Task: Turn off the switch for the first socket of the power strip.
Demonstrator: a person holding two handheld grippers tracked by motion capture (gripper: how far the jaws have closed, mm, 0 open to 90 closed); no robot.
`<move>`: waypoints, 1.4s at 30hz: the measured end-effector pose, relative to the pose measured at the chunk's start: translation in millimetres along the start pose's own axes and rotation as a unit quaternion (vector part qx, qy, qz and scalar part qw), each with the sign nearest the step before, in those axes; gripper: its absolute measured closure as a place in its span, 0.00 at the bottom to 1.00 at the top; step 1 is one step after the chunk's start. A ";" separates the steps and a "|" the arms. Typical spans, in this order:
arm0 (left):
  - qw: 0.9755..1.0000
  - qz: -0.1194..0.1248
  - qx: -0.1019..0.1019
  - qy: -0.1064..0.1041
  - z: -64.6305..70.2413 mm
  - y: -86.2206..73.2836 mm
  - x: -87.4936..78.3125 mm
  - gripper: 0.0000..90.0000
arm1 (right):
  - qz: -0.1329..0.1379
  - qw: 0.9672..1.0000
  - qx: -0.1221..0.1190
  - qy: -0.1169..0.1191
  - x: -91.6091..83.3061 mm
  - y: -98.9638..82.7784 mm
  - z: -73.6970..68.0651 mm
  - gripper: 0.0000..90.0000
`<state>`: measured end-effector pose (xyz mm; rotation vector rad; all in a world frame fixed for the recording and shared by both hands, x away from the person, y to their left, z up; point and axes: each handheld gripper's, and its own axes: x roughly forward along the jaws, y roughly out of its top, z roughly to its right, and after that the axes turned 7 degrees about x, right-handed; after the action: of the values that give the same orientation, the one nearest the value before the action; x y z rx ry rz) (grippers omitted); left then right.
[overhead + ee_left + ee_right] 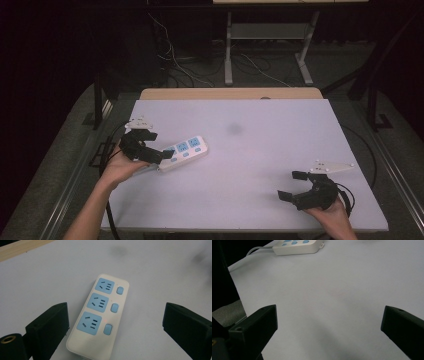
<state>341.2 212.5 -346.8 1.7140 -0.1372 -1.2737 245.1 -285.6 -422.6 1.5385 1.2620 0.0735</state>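
I have the left tool (161,148) poised over the near end of the power strip (183,152), its jaws spread wide. In the left gripper view the strip (100,315) lies flat between them, nearer the jaw at that view's left, with neither jaw touching the casing that I can see. It sits on the left part of the white surface (260,150), angled so that its far end points toward the middle. I judge the tool is held this way so the jaws can come down on either long side of the strip and close across its width, the narrow way being the easier one to clamp.

The strip's three blue sockets (101,302) run in a row, each with a small blue button (114,307) beside it. A faint red dot glows by the nearest socket, perhaps a power light. From the right gripper view a white cord (254,250) leaves the strip's end and trails off the surface's edge, so any lift may drag against it.

The right tool (293,185) waits well apart near the front right corner, jaws also wide and holding nothing. I take it to be parked there to stay clear of the left hand's (119,167) work, ready to come across if a second grip is wanted.
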 end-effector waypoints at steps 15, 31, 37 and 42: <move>0.999 -0.034 0.010 -0.010 -9.8 11.2 7.1 0.12 | -0.002 1.000 -0.003 0.000 0.2 -0.1 0.2 0.00; 0.998 -0.054 0.009 -0.029 -21.3 13.2 17.1 0.45 | -0.003 1.000 -0.004 0.001 0.3 -0.2 0.2 0.00; 0.998 -0.057 0.012 -0.039 -24.8 12.3 20.7 0.66 | -0.005 1.000 -0.005 0.002 0.6 -0.2 0.2 0.00; 0.996 -0.068 0.017 -0.045 -26.3 11.6 27.3 0.87 | -0.006 1.000 -0.006 0.002 0.8 -0.3 0.2 0.00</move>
<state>379.0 206.7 -357.0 1.7194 -0.0967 -1.4578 245.4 -285.1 -423.4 1.5216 1.2721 0.0772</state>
